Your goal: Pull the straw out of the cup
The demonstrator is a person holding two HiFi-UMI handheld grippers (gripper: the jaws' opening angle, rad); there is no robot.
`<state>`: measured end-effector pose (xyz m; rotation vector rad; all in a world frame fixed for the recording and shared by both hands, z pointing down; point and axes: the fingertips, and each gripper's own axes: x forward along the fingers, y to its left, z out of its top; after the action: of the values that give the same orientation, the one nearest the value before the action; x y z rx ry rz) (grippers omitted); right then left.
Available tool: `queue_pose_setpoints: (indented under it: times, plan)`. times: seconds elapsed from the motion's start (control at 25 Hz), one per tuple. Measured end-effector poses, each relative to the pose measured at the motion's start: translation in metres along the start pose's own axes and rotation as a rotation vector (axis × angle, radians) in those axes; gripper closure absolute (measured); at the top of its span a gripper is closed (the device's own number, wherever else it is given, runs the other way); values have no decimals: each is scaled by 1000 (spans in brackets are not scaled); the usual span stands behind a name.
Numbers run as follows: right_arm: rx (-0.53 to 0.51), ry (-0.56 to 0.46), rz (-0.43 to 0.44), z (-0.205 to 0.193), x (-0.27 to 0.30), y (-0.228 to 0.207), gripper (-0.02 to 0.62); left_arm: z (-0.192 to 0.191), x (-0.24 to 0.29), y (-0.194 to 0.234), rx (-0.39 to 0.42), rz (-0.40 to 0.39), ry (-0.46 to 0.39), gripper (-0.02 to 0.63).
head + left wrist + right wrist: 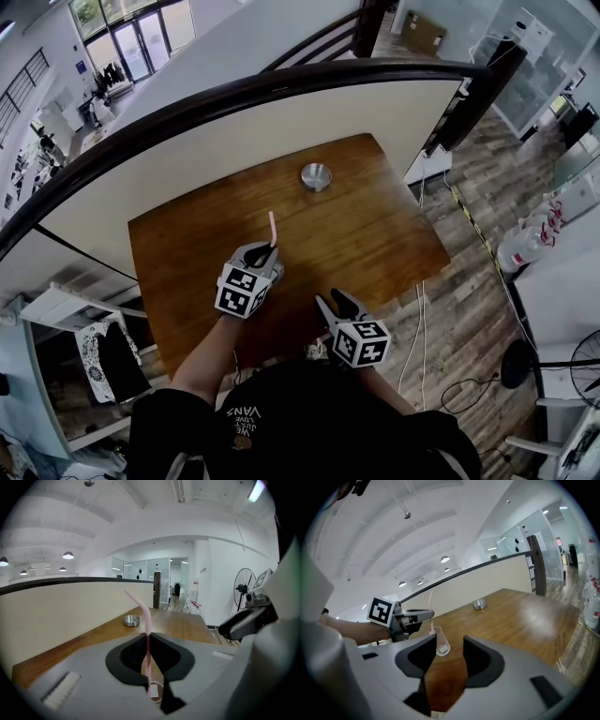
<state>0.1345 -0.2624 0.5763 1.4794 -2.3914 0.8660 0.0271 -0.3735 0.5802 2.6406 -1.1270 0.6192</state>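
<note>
Pink straw (148,620) is pinched in your left tongs (148,635), its foot inside the clear cup (440,645) at the desk's (375,234) near side. Your right tongs (450,639) gape empty, so the unheld cup may tip or lift along.

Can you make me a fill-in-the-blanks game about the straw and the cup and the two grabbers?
1. The left gripper is shut on a straw whose colour is ____.
2. The clear cup has just ____ straw in it.
3. The right gripper grips nothing, and its jaws are ____.

Missing words: pink; one; open.
</note>
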Motion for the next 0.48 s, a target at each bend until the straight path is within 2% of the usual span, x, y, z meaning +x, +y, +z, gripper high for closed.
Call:
queue_pose_setpoints:
  times: [0.48]
  plan:
    - [0,-41,-27,-7,-24,39,410,21,-55,-4,7,-12,-133,574]
